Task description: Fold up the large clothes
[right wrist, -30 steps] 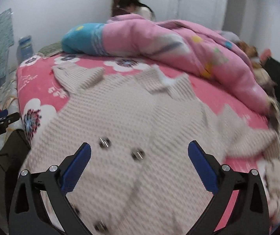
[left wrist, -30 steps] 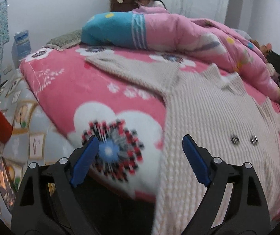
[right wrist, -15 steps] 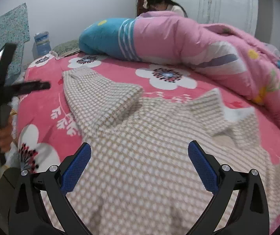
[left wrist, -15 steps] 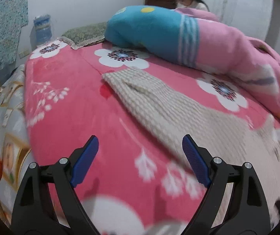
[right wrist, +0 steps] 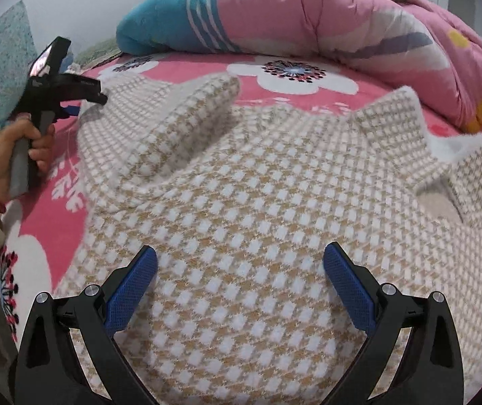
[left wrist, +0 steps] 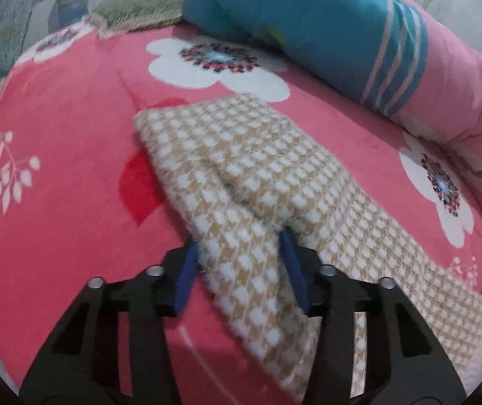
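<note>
Left wrist view: sleeve (left wrist: pixel 241 175) edge perhaps pinched, contact blurred.

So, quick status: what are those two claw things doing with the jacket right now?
Left gripper just closing on the houndstooth jacket's sleeve. Right gripper open above the jacket's body. Rolled quilt behind, not in the way.

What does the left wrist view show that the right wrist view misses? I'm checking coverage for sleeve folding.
Left wrist only: the left tongs, just closing, pinching the beige-and-white checked knit sleeve.
Right wrist only: the open right tongs over the garment's body, its collar, and the hand holding the left tool.
Both: the pink floral blanket and rolled pink-and-blue quilt.
</note>
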`<act>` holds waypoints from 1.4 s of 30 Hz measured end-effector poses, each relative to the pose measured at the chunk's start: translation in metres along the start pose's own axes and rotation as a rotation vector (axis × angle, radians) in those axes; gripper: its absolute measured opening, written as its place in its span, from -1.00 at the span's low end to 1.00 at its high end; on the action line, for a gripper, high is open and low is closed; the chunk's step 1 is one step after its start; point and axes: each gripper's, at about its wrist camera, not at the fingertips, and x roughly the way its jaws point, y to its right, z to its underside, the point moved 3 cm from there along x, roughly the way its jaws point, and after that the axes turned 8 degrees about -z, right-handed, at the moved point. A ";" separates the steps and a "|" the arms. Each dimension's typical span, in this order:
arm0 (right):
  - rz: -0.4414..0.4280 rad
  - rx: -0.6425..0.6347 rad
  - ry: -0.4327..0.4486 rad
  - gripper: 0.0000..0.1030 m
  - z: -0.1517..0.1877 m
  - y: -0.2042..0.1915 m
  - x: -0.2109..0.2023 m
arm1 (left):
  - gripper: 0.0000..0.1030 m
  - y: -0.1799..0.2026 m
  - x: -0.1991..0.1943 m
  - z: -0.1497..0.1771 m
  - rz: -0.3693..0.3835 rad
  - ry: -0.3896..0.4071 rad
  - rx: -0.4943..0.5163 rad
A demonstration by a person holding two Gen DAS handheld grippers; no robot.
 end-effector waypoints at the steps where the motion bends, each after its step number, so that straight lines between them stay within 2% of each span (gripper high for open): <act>1: -0.001 0.005 0.004 0.87 0.000 0.001 0.000 | -0.41 0.006 -0.001 -0.001 -0.018 0.016 0.025; 4: -0.005 0.011 0.009 0.87 -0.001 0.002 -0.002 | -0.77 0.021 -0.011 -0.003 -0.081 0.080 0.098; 7: -0.003 0.009 0.021 0.87 -0.004 0.004 -0.007 | -0.82 0.029 -0.038 -0.008 -0.103 0.159 0.128; 11: -0.015 0.012 0.065 0.87 -0.011 0.004 -0.030 | -0.83 0.057 -0.099 -0.004 -0.117 0.303 0.227; 15: -0.033 0.023 0.124 0.87 -0.011 0.007 -0.071 | -0.83 0.098 -0.172 0.023 -0.096 0.440 0.378; 18: -0.041 0.023 0.180 0.87 -0.003 0.013 -0.106 | -0.83 0.135 -0.226 0.068 -0.053 0.507 0.531; 21: -0.033 0.044 0.203 0.87 0.017 0.027 -0.139 | -0.83 0.161 -0.253 0.114 -0.012 0.501 0.646; 24: -0.018 0.074 0.194 0.87 0.044 0.042 -0.160 | -0.81 0.175 -0.260 0.164 0.050 0.433 0.697; 29: 0.027 0.122 0.099 0.87 0.088 0.067 -0.157 | -0.74 0.175 -0.228 0.228 0.121 0.249 0.672; 32: 0.008 0.172 0.021 0.87 0.108 0.078 -0.141 | -0.70 0.168 -0.209 0.253 0.135 0.215 0.646; 35: 0.008 0.193 -0.032 0.87 0.120 0.084 -0.125 | -0.55 0.158 -0.198 0.267 0.132 0.188 0.627; 37: 0.014 0.198 -0.051 0.87 0.125 0.087 -0.118 | -0.27 0.153 -0.199 0.271 0.160 0.166 0.614; 38: 0.011 0.198 -0.056 0.87 0.127 0.088 -0.115 | -0.22 0.150 -0.200 0.270 0.182 0.156 0.607; 39: 0.011 0.197 -0.063 0.87 0.129 0.090 -0.112 | -0.08 0.150 -0.202 0.269 0.186 0.155 0.607; 40: 0.019 0.197 -0.073 0.87 0.131 0.091 -0.108 | 0.21 0.151 -0.203 0.270 0.183 0.158 0.611; 41: 0.021 0.197 -0.075 0.87 0.133 0.092 -0.106 | 0.37 0.150 -0.204 0.268 0.177 0.164 0.614; 42: 0.019 0.195 -0.072 0.87 0.134 0.092 -0.105 | 0.63 0.148 -0.208 0.268 0.172 0.183 0.615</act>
